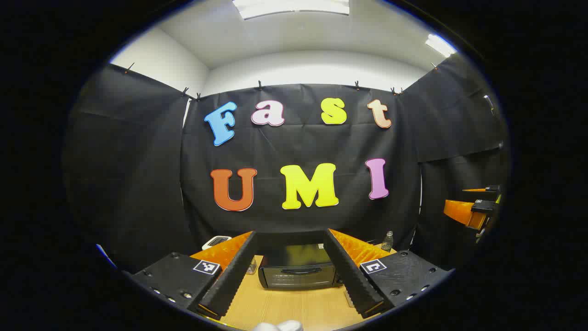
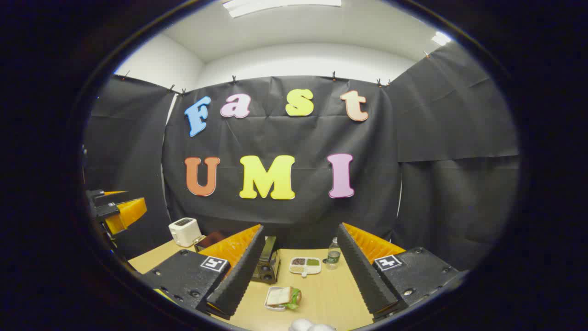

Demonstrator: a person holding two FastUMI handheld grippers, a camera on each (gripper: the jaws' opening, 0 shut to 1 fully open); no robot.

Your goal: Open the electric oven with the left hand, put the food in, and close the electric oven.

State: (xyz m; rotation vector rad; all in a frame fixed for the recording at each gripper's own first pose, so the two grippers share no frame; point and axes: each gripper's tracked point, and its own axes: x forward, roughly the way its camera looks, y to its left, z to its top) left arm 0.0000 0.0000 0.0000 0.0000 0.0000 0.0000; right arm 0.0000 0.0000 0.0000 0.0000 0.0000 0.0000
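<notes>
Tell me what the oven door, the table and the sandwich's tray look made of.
Oven door: dark glass, glossy, it mirrors the ceiling light. Table: pale wood or laminate, matte, faint grain. Sandwich tray: likely white plastic, too small to confirm.

Probably lab booth: black cloth [image 2: 436,138] walls.
</notes>
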